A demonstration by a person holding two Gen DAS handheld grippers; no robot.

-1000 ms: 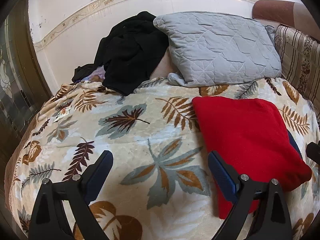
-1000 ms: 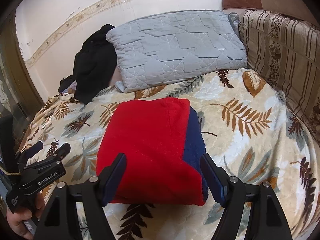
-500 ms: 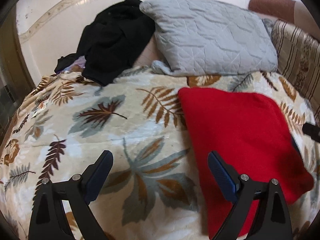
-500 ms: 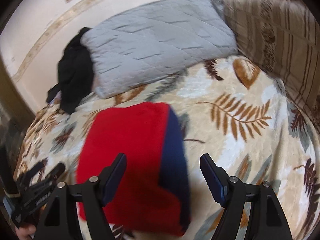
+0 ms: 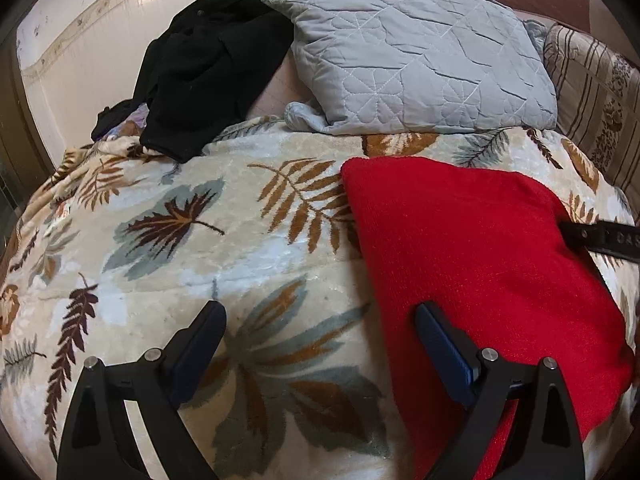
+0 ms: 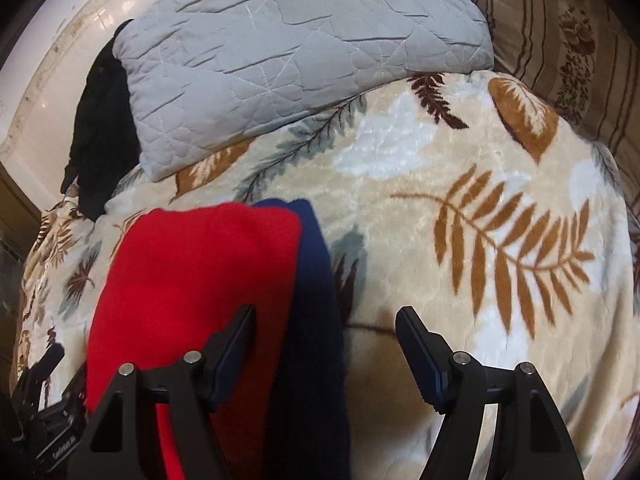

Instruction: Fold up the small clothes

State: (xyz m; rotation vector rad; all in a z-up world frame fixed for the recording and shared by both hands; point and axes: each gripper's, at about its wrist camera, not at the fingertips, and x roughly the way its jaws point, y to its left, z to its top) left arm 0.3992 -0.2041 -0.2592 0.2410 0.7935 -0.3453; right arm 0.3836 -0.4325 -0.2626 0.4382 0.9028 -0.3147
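**Both grippers closing in on the red garment**

Right gripper [image 6: 325, 354] hangs over the right side of the folded red fleece garment with a navy blue edge [image 6: 192, 280], jaws spread but narrowing, nothing pressed between the pads; the navy strip lies in the gap, with one finger over the red and the other over the blanket. Left gripper [image 5: 320, 352] is released too, wide apart, its right finger over the garment's left edge and its left finger over bare blanket. The garment lies flat on the cream plush blanket printed with brown and grey-blue leaves [image 6: 460, 160], toward its near part, well apart from the grey quilted pillow [image 5: 412, 60] and the crumpled black clothing heap [image 5: 208, 68] at the wall end. A brown striped cushion [image 6: 560, 32] sits off to the right.

My read: a side pinch is being set up. To do it well, each gripper should catch every layer at the edge, not just the top one, and skip the blanket pile beneath. Grabbing plush along with fleece would drag the bedding and spoil the fold.
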